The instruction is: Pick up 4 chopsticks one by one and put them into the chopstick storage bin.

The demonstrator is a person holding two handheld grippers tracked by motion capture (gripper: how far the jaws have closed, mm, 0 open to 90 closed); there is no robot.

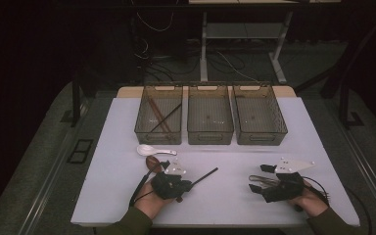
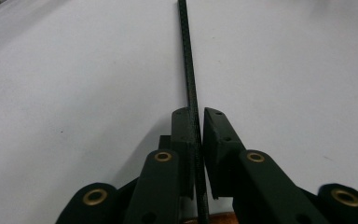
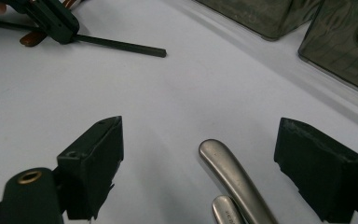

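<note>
A black chopstick (image 1: 206, 175) lies slanted on the white table (image 1: 117, 196), and my left gripper (image 1: 190, 185) is shut on its near end. In the left gripper view the two pads pinch the chopstick (image 2: 189, 70) at the gripper tips (image 2: 196, 116), with the rest running straight ahead. A brown wooden spoon (image 1: 152, 163) lies just beside that hand. My right gripper (image 1: 255, 177) stands open at the front right. Two metal cutlery handles (image 3: 230, 172) lie on the table between its wide-apart jaws (image 3: 200, 130), untouched by the pads.
Three clear bins stand side by side at the back: the left one (image 1: 157, 136) holds several chopsticks, the middle (image 1: 210, 137) and right (image 1: 260, 138) look bare. A white spoon (image 1: 149, 150) lies in front of the left bin.
</note>
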